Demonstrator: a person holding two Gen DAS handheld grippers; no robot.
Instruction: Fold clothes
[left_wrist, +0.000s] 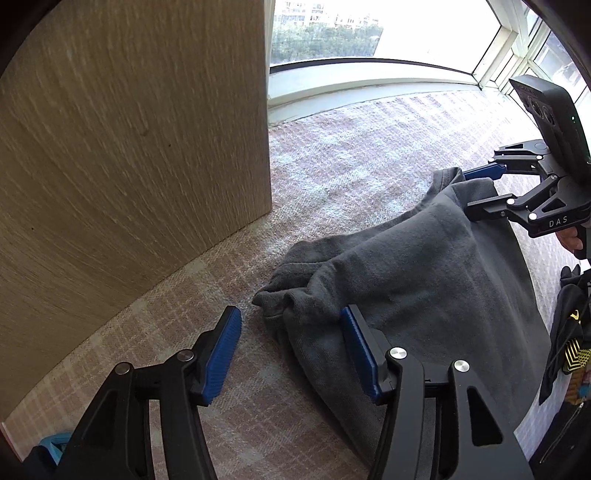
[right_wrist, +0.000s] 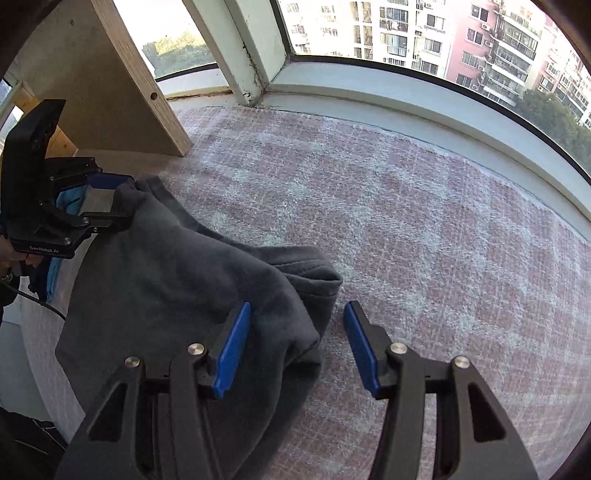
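Observation:
A dark grey garment (left_wrist: 417, 280) lies bunched on a pink checked cloth surface (left_wrist: 351, 158); it also shows in the right wrist view (right_wrist: 192, 280). My left gripper (left_wrist: 291, 350) is open, its blue pads astride the garment's near left corner. My right gripper (right_wrist: 297, 347) is open around the garment's other corner. In the left wrist view the right gripper (left_wrist: 476, 190) sits at the garment's far edge. In the right wrist view the left gripper (right_wrist: 110, 201) sits open at the garment's far corner.
A wooden panel (left_wrist: 129, 147) stands at the left, close to the garment; it also shows in the right wrist view (right_wrist: 122, 74). A curved window sill (right_wrist: 424, 107) bounds the far side. Dark clothing (left_wrist: 569, 332) lies at the right edge. A blue item (right_wrist: 70, 199) lies behind the left gripper.

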